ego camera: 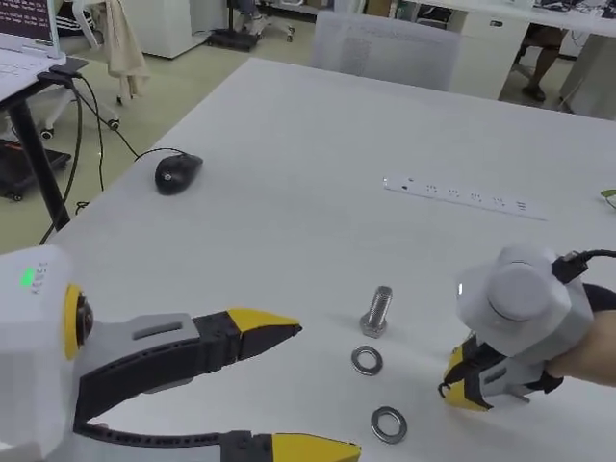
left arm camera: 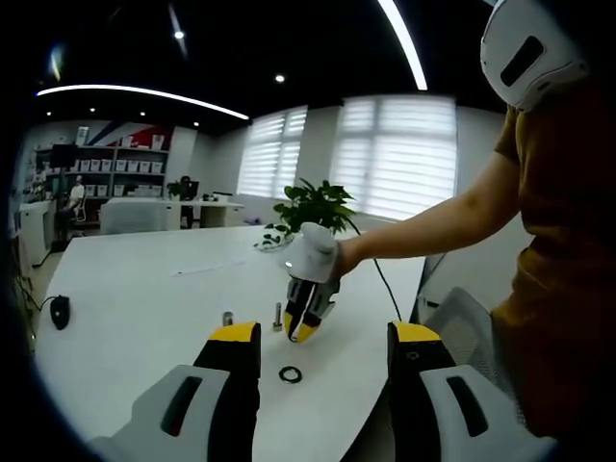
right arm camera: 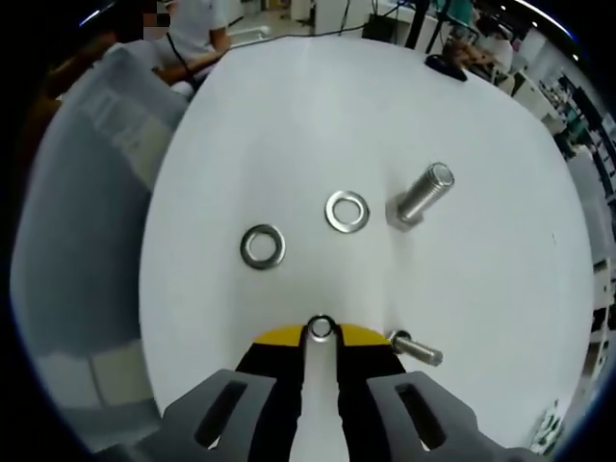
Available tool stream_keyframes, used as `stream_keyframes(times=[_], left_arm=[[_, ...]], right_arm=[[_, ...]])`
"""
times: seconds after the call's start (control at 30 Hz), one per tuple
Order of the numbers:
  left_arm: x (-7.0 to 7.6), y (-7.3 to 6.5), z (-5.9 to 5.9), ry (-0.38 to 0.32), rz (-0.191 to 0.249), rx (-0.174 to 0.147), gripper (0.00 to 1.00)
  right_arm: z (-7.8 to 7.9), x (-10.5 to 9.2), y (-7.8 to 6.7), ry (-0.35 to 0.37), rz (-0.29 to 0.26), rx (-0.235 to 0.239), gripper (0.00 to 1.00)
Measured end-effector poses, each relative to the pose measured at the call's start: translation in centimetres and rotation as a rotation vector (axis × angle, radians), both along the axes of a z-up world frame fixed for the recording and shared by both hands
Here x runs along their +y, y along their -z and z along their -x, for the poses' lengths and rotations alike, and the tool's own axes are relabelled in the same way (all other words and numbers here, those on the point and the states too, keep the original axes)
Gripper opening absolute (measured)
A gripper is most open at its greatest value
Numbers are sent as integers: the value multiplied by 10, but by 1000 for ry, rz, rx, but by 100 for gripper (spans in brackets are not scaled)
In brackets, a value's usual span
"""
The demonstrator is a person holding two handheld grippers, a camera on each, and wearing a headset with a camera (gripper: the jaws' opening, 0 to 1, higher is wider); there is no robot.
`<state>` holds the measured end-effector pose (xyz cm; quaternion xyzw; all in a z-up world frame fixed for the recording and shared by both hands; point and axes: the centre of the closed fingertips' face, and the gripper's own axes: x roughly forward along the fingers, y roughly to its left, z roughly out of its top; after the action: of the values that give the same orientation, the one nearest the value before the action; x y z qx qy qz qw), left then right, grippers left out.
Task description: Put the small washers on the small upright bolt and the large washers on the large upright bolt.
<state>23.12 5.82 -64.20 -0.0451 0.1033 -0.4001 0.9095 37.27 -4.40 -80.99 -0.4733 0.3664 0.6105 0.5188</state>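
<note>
Pinching a small washer (right arm camera: 322,328) at the frame's lower centre, my right gripper (right arm camera: 321,343) sat just beside the small bolt (right arm camera: 416,348); my left gripper (ego camera: 322,388) gaped wide.

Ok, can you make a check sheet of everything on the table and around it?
Surface: white table.
Job's things: large bolt upright; two large washers flat; small bolt standing near the right gripper's tips; small washer.
Clutter: mouse, power strip.
Grippers: left gripper open; right gripper shut on the small washer.
Cables: mouse cable.
Surroundings: chair, plant.
</note>
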Motion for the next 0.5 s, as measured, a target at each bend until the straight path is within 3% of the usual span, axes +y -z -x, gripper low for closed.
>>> stream_keyframes(times=[0.5], left_arm=[[-5, 3, -2, 22, 4, 6, 52]], right_arm=[[-32, -22, -32, 79, -21, -80, 12]])
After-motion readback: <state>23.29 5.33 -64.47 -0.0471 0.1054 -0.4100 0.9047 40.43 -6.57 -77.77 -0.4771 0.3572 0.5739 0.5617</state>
